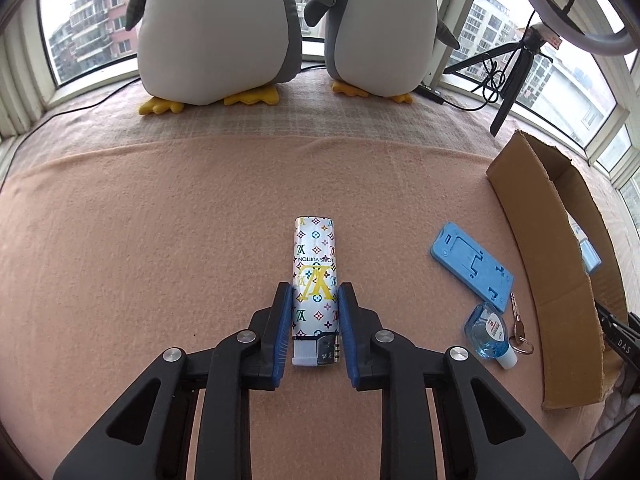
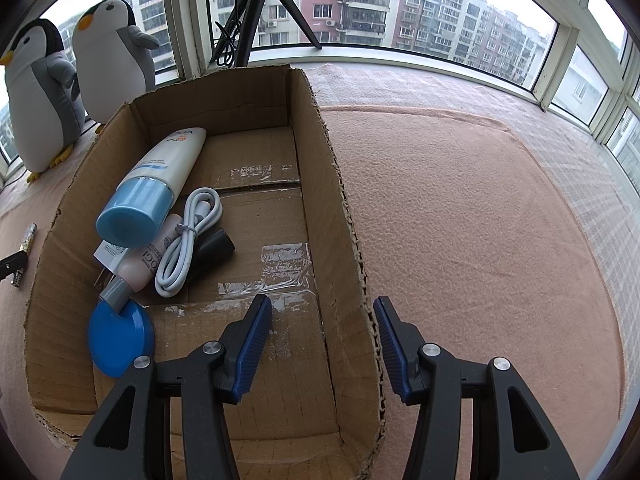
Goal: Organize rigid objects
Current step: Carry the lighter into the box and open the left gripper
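Note:
A lighter [image 1: 316, 288] with a colourful monogram print lies lengthwise on the pink blanket. My left gripper [image 1: 316, 292] is shut on it, a blue pad pressed against each long side. To its right lie a blue phone stand [image 1: 472, 268], a small blue sanitizer bottle [image 1: 488, 334] and keys [image 1: 518, 328]. My right gripper [image 2: 322, 308] stands open and straddles the right wall of the cardboard box [image 2: 332, 184]. Inside the box are a sunscreen tube [image 2: 152, 192], a white cable [image 2: 188, 240], a pink bottle [image 2: 140, 264] and a blue round lid [image 2: 120, 340].
Two plush penguins [image 1: 224, 32] stand at the back by the windows. A tripod [image 1: 516, 76] with cables stands behind the cardboard box [image 1: 532, 240]. The pink blanket [image 2: 480, 220] stretches to the window sills on the box's right.

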`<state>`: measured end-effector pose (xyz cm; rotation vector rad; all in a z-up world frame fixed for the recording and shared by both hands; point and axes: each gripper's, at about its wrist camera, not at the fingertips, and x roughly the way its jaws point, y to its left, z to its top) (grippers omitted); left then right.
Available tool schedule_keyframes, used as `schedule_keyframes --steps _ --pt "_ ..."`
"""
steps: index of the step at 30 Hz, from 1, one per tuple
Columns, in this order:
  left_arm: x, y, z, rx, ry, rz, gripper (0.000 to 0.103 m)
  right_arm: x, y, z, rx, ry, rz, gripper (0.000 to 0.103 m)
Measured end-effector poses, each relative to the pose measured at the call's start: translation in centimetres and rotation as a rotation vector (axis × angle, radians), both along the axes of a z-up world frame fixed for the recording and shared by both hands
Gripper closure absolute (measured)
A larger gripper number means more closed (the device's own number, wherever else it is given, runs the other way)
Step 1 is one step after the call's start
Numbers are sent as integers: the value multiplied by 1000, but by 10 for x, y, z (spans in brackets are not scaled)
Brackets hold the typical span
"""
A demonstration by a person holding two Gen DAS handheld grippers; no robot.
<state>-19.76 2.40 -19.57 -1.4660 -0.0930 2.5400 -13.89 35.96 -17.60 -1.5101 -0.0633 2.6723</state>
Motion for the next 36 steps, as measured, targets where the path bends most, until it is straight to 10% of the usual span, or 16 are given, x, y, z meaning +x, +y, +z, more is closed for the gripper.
schedule_keyframes --steps 11,36 --pt "12 2 37 112 43 -19 82 1 0 0 1 2 -3 55" --pt "52 174 75 241 35 -390 76 -1 3 1 -9 4 -1 55"
